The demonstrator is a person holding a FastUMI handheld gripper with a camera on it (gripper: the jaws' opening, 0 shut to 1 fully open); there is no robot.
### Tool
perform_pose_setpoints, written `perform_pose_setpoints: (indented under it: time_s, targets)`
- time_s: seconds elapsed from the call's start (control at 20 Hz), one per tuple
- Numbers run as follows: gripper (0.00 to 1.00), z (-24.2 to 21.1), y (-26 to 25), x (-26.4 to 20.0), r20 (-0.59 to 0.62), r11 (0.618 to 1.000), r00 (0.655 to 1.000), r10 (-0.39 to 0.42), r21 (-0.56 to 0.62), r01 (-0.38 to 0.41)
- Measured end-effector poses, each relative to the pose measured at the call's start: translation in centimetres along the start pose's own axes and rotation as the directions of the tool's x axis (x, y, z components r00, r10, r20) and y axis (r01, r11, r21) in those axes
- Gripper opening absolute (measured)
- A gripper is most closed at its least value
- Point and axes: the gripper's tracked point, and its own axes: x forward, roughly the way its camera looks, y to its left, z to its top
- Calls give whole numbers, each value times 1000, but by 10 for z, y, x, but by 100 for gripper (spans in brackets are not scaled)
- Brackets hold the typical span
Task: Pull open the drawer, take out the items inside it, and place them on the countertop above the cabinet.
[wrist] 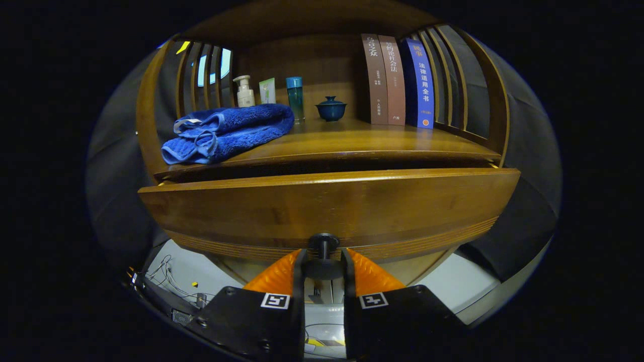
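Fingers of the gripper (323, 264) are closed on the dark knob (323, 243) of the drawer (327, 208), 1 on each side, pressing it. Judging by the dark gap between the drawer front and the cabinet (151, 125) behind it, the drawer is pulled partway out; its inside cannot be seen, so what it holds cannot be told. Beyond, on the countertop (362, 138), lie a folded blue towel (229, 131), a pump bottle (245, 91), a tube (267, 91), a teal tumbler (295, 98), a lidded blue cup (330, 108) and 3 books (397, 80). Emptying the drawer looks still to come.
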Motion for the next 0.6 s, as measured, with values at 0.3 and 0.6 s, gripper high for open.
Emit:
perform_pose_setpoints:
  time_s: [0.3, 0.6]
  targets:
    - [35, -27, 1, -48, -19, 1000, 1000, -6, -9, 5]
    - [35, -50, -2, -88, -37, 1000, 999, -13, 3, 13]
